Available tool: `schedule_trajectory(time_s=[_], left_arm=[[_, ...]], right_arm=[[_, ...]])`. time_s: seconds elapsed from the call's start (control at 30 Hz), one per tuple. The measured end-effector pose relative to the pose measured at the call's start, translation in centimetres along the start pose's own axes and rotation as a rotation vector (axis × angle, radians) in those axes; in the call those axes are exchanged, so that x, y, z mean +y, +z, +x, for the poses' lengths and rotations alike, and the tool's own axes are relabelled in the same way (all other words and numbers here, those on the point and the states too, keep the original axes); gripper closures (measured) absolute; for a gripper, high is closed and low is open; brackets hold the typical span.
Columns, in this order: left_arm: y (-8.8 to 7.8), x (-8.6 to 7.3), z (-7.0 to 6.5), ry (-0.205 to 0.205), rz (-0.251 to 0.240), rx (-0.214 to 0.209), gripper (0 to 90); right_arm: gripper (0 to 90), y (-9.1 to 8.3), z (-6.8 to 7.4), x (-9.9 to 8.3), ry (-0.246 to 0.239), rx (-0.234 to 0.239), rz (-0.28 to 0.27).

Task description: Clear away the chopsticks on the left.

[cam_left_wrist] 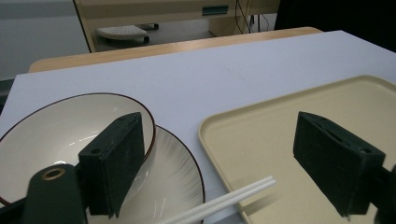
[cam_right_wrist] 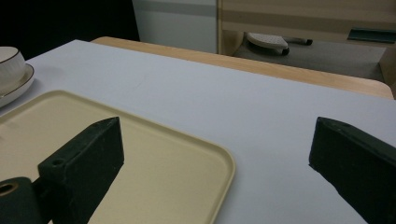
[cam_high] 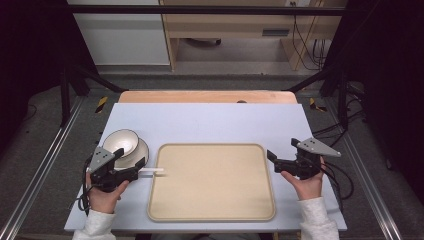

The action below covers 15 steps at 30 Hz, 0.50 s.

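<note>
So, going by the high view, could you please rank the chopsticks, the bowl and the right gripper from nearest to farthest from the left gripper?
1. The white chopsticks, just off the left gripper tips, reaching onto the tray's left rim.
2. The bowl, behind the gripper, sitting on a plate.
3. The right gripper, across the tray on its far side.

Matt beige plastic tray (cam_high: 212, 210); glossy glazed ceramic bowl (cam_left_wrist: 51, 135) and plate (cam_left_wrist: 175, 179); smooth white plastic-looking chopsticks (cam_left_wrist: 224, 201); matt pale worktop (cam_high: 210, 125) with a wood edge; dull black, slightly rough jaws
</note>
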<state>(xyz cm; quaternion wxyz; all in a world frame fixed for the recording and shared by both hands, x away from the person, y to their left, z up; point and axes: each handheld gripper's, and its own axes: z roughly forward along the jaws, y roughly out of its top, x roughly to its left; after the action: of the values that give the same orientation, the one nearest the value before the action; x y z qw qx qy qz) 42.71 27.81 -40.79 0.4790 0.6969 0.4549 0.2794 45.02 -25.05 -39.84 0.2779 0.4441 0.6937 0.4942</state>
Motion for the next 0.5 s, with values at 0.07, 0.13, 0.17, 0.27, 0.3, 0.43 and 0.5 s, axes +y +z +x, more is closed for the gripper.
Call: schedule_trajectory(time_s=[0.07, 0.13, 0.17, 0.27, 0.3, 0.43, 0.5], left_arm=[[0.0, -0.1, 0.0, 0.0, 0.0, 0.001, 16.7], [-0.1, -0.2, 0.0, 0.001, 0.005, -0.002, 16.7], [-0.2, -0.3, 0.0, 0.004, 0.007, -0.004, 16.7], [-0.5, -0.5, 0.1, 0.004, 0.01, -0.02, 17.2], [-0.6, -0.6, 0.1, 0.008, 0.014, -0.027, 17.2], [-1.3, -1.0, 0.1, 0.043, 0.033, -0.035, 17.7], [-1.4, -1.0, 0.2, 0.038, 0.029, -0.039, 17.9]], right_arm=[[3.4, 0.0, 0.0, 0.0, 0.0, -0.002, 0.002], [3.3, 0.0, 0.1, -0.1, -0.002, 0.001, 0.002], [3.3, -0.1, 0.1, -0.1, 0.0, 0.0, 0.001], [3.0, -0.2, 0.2, -0.1, 0.002, -0.001, 0.005], [3.0, -0.2, 0.2, -0.1, 0.002, -0.001, 0.005], [3.1, -0.4, 0.3, -0.1, 0.008, -0.002, -0.001], [3.0, -0.4, 0.3, -0.1, 0.006, 0.0, 0.0]])
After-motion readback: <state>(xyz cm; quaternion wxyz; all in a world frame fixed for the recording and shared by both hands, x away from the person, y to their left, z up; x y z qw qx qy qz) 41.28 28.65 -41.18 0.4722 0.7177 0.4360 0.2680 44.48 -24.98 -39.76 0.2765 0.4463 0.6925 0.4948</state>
